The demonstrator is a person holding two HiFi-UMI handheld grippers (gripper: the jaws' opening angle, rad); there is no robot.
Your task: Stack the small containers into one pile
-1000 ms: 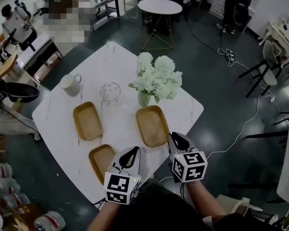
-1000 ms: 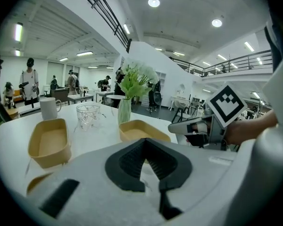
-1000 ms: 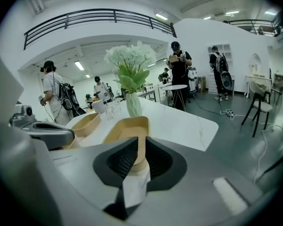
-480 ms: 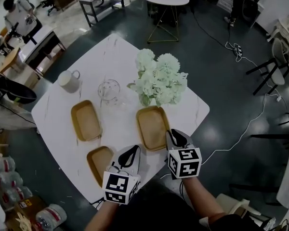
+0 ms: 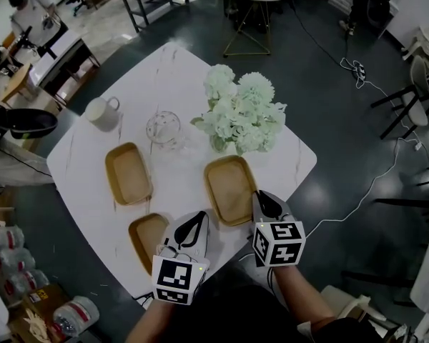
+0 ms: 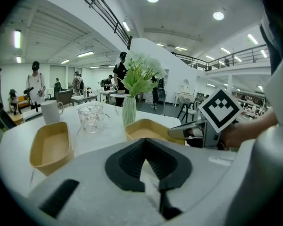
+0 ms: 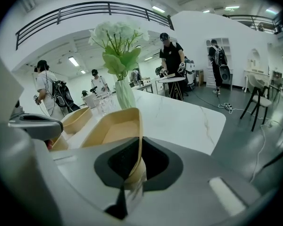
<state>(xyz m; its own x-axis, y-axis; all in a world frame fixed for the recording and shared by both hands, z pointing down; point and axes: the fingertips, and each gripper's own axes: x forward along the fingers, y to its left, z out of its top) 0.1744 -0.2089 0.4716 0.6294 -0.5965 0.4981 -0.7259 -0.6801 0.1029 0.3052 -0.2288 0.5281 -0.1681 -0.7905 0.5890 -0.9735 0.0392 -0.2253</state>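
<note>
Tan shallow rectangular containers (image 5: 129, 174) lie apart on the white marble bench (image 5: 171, 77), none stacked yet: right gripper (image 5: 260, 197) fingers pinch the near rim of the right container (image 5: 229, 188); left gripper (image 5: 198, 223) fingers, closed and empty, sit beside the near-left container (image 5: 147, 233).

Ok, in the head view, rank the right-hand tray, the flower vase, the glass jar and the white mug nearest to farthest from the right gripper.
1. right-hand tray, its rim gripped by the right gripper.
2. flower vase, just beyond that tray.
3. glass jar, left of the vase.
4. white mug, far left corner.
</note>
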